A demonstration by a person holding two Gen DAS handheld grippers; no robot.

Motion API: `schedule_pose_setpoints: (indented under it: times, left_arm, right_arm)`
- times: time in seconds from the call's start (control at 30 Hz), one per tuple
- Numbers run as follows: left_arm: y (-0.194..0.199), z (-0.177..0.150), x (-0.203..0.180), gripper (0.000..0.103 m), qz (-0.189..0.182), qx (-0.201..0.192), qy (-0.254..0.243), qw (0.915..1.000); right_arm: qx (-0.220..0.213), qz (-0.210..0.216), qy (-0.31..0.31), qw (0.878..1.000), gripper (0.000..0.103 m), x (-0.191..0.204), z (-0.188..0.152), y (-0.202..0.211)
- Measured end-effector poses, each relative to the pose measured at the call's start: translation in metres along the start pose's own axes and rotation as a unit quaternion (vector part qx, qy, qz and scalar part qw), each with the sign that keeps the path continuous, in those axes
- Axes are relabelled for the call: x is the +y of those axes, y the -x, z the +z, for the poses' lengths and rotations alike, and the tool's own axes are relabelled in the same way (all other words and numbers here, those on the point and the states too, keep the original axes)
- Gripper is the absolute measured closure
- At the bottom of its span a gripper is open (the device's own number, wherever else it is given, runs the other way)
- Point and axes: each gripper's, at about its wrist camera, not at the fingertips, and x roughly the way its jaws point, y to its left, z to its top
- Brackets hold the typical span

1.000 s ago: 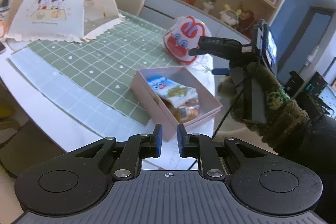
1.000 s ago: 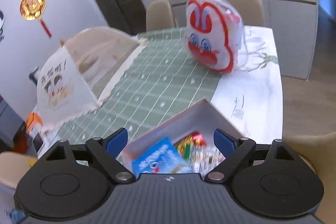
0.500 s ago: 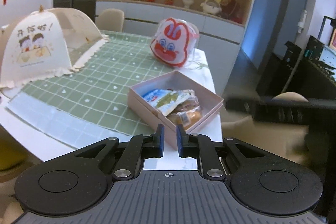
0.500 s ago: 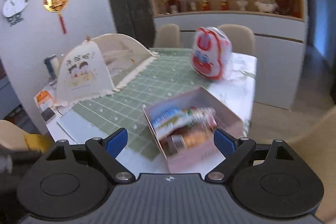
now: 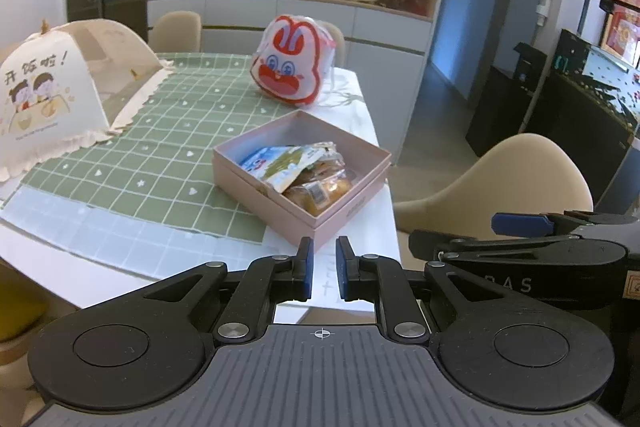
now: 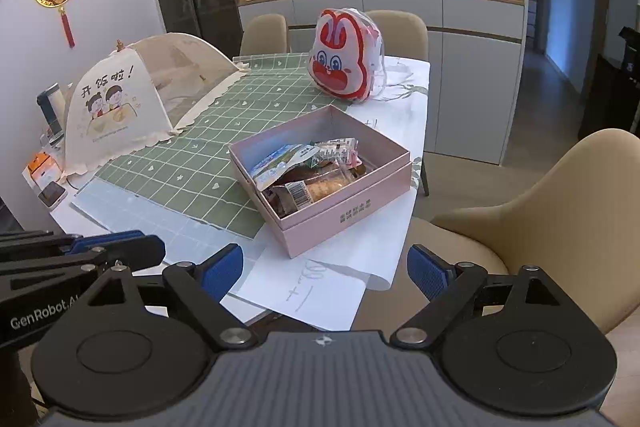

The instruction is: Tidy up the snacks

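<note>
At the left of the right-wrist view sits the cream mesh food cover [image 6: 132,99] on the green checked cloth [image 6: 208,163]. At centre, the square pink cardboard box [image 6: 344,215] near the desk [image 6: 360,283] edge already holds the wrapped snack packets [image 6: 308,171]. Behind it, upper centre, the red-and-white rabbit-shaped bag [image 6: 344,63] stands unopened; you may yet need to sort it. Your left claw [image 5: 322,269] is nearly pressed together, empty; your right claw [image 6: 324,273] is spread wide, holding nothing.

Left tool [image 5: 322,269] nearly closed, right tool [image 6: 325,273] agape
</note>
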Motion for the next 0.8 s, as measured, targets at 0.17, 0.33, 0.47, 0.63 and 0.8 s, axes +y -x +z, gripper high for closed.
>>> schedule_pose_setpoints:
  times: [0.17,0.33,0.47,0.63,0.8]
  left_arm:
    - [-0.0008,-0.0006,-0.001,0.087,0.002,0.004,0.005,1.0]
    - [-0.0032,-0.0012,-0.0038,0.087,0.003,0.011,0.009,0.9999]
    - [-0.0053,-0.002,-0.0047,0.087,0.008,0.014,0.012,0.9998]
    - [-0.0068,-0.0027,-0.0047,0.087,0.011,0.016,0.017,0.9997]
    - [-0.0085,-0.0041,-0.0047,0.087,0.01,0.022,0.023,0.9995]
  right_arm:
    - [-0.005,-0.005,0.006,1.0,0.013,0.0001,-0.0009,0.0051]
    - [-0.002,0.002,0.002,1.0,0.013,-0.0019,-0.0018,0.006]
    - [-0.001,0.007,0.006,1.0,0.013,-0.0017,-0.0033,0.0063]
    - [0.004,0.011,0.007,1.0,0.013,-0.0047,-0.0032,0.004]
    - [0.014,0.014,0.009,1.0,0.013,-0.0044,-0.0032,-0.0005]
